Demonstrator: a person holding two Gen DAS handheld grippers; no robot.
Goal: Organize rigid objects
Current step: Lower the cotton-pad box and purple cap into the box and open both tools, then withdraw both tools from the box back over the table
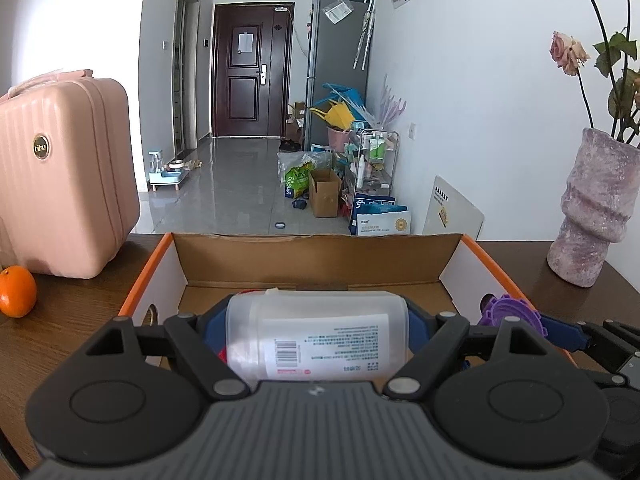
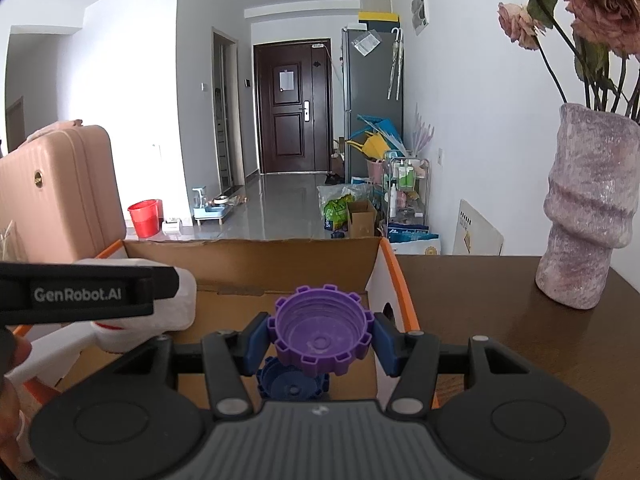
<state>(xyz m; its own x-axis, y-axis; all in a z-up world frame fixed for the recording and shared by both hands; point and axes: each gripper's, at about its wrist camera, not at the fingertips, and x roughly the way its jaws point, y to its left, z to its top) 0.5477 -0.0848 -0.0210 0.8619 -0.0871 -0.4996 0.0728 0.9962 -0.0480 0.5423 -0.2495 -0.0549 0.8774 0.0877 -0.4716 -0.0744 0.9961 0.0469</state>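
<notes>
1. Closest up, the left tongs (image 1: 318, 334) are clamped across a clear plastic bottle (image 1: 320, 332) lying sideways, white label with a barcode facing up. It's held over the near end of the cardboard box (image 1: 320, 258).
2. The right tongs (image 2: 323, 334) are squeezed on a purple toothed cap (image 2: 322, 330), open side up, over the right side of the same box (image 2: 256, 260). A blue toothed cap (image 2: 290, 386) sits just under it, looks like it's already on the box floor.
3. So both hands look mid-drop: stuff is over the box but not let go yet. I'd guess the box is where the hard things go.
4. Next move probably needs each tongs lowered a bit, then opened. The bottle is round, so it could roll once freed; the purple cap might land on the blue one and tip.
5. Far left on the bench (image 1: 80, 320) there's an orange (image 1: 16, 291) beside a pink suitcase (image 1: 64, 172), and a vase (image 2: 588, 208) far right, well clear.
</notes>
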